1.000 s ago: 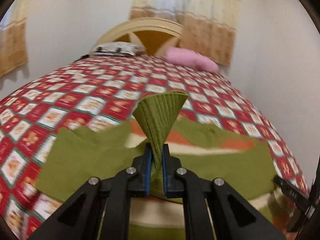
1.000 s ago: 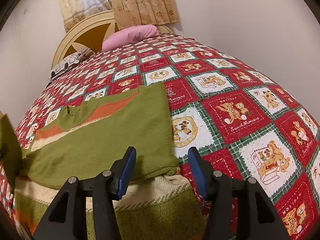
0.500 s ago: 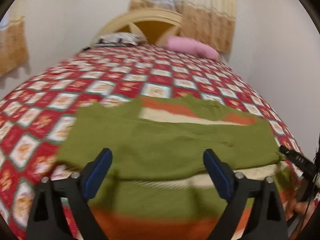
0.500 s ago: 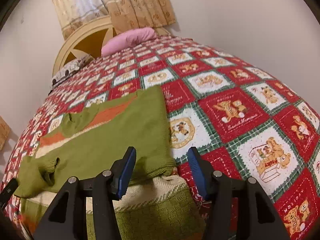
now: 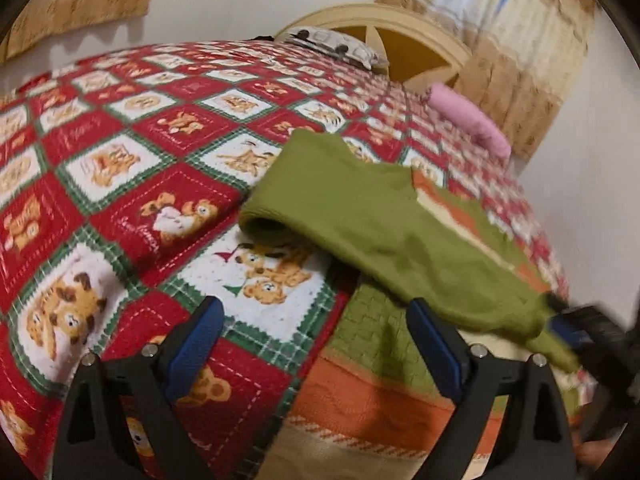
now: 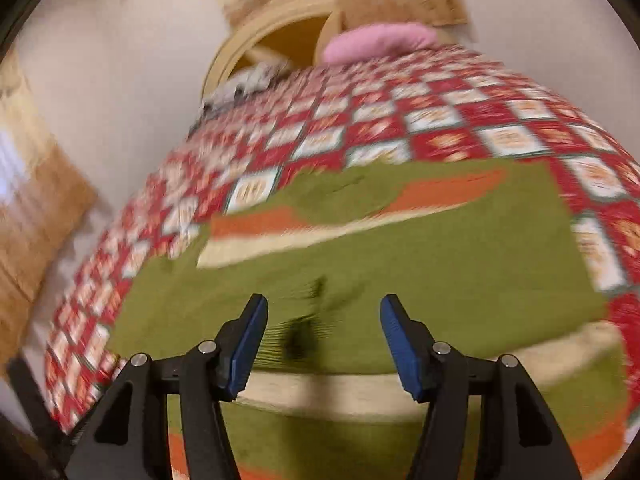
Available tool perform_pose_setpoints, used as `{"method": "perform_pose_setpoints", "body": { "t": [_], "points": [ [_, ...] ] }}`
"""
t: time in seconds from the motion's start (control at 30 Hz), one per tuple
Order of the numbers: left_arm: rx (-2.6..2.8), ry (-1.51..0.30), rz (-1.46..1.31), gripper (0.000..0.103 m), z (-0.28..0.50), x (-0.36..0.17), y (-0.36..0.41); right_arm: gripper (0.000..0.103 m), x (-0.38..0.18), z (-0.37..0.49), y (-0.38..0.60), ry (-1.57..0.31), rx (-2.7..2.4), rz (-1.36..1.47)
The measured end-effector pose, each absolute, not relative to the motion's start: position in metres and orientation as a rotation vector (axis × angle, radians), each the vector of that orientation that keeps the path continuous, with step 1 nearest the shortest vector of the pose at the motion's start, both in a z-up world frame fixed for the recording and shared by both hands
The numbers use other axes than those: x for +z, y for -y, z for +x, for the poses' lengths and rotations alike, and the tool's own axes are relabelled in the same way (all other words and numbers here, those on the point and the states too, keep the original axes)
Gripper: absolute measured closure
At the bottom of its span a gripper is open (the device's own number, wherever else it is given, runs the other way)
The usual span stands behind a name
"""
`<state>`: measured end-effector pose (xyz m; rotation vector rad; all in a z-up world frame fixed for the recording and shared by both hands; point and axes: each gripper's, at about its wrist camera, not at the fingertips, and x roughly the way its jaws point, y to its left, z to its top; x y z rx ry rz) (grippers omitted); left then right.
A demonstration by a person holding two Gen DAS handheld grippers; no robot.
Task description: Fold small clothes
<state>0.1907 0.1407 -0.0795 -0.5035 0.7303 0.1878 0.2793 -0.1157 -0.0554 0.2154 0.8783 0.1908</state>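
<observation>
A small green sweater [image 5: 360, 216] with orange and cream stripes lies on the bed, both sleeves folded across its body. My left gripper [image 5: 316, 336] is open and empty, low over the sweater's left lower edge. My right gripper [image 6: 324, 340] is open and empty over the folded sleeves at the sweater's [image 6: 400, 264] middle. The right gripper's blue tip also shows blurred in the left wrist view [image 5: 568, 328], at the sleeve cuff.
A red, white and green patchwork quilt [image 5: 132, 184] covers the bed. A pink pillow [image 5: 468, 124] and a patterned pillow [image 5: 332, 44] lie by the cream headboard [image 5: 408, 36]. White walls and beige curtains stand behind.
My left gripper let go of the green sleeve, opened and swung left to the sweater's left edge. My right gripper moved left from the sweater's right edge to over its middle.
</observation>
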Motion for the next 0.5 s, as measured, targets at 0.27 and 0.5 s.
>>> {"method": "perform_pose_setpoints", "body": {
  "t": [0.27, 0.5],
  "points": [
    [0.181, -0.72, -0.544, 0.004, 0.19, -0.082, -0.146, 0.076, -0.071, 0.29, 0.073, -0.908, 0.197, 0.039],
    [0.175, -0.715, -0.558, 0.004, 0.191, -0.083, -0.149, 0.093, -0.01, 0.283, 0.084, -0.751, 0.204, 0.01]
  ]
}}
